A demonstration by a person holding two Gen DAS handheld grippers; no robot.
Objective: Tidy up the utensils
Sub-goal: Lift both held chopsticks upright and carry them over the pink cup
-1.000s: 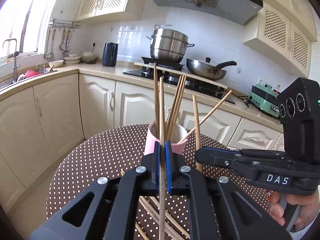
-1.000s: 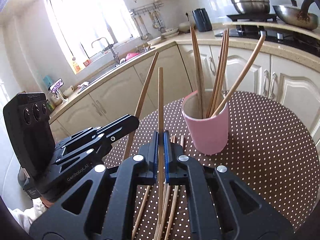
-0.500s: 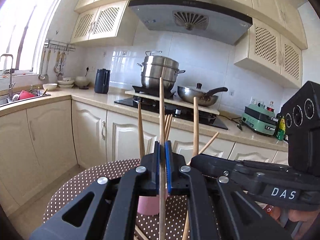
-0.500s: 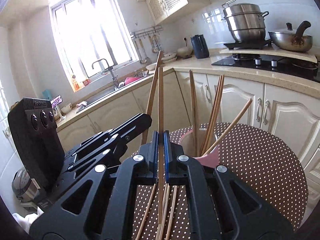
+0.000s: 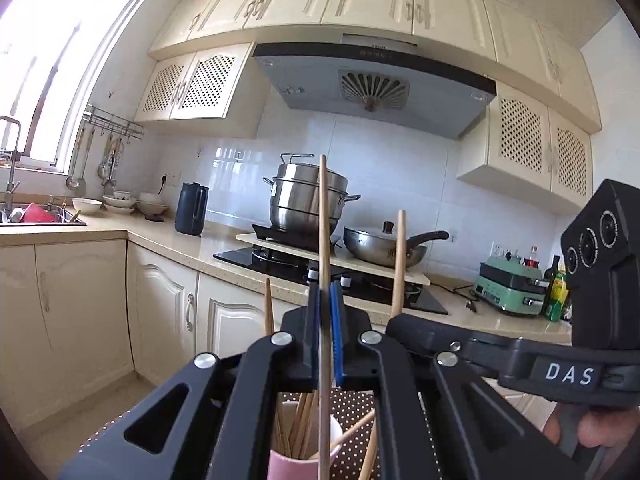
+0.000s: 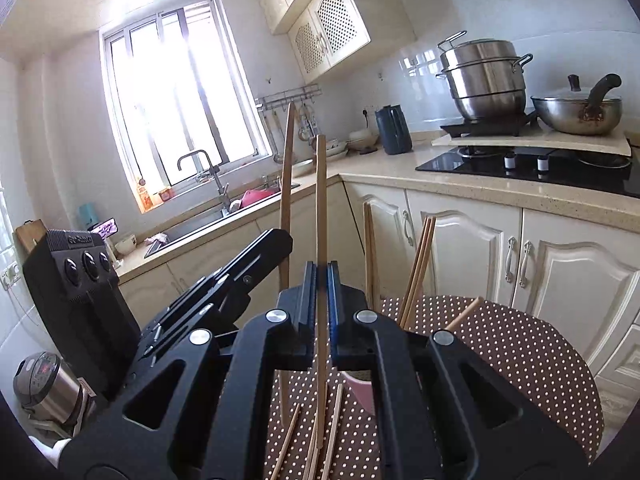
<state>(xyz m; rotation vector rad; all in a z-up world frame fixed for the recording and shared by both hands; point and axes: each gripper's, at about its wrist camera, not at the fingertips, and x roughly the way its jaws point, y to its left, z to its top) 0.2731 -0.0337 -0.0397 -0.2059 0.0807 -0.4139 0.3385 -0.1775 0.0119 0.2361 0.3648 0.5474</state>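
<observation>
the left gripper (image 5: 325, 312) is closed tight on a single wooden chopstick (image 5: 323, 232), which stands upright between its blue pads and runs from above the fingers down past them toward the pink cup (image 5: 280, 465); the cup sits on the brown dotted tablecloth (image 5: 360, 408) directly below this gripper, with several more chopsticks leaning inside it; the right gripper (image 6: 322, 288) is likewise clamped on its own upright chopstick (image 6: 321, 208), whose lower end hangs above a few loose chopsticks (image 6: 332, 432) lying flat on the cloth; from the right wrist view the cup's pink rim (image 6: 362, 390) peeks out just right of the held stick, mostly hidden behind the gripper's black frame, and the sticks in the cup (image 6: 418, 272) rise above that frame; each gripper shows in the other's view, the right one (image 5: 400, 322) just beside the left with its stick upright, the left one (image 6: 280, 240) just to the left of the right; part of a hand (image 5: 592, 436) shows under the right gripper's handle; behind, a steel steamer pot (image 5: 310, 196) and a wok (image 5: 384, 246) sit on the stove.
</observation>
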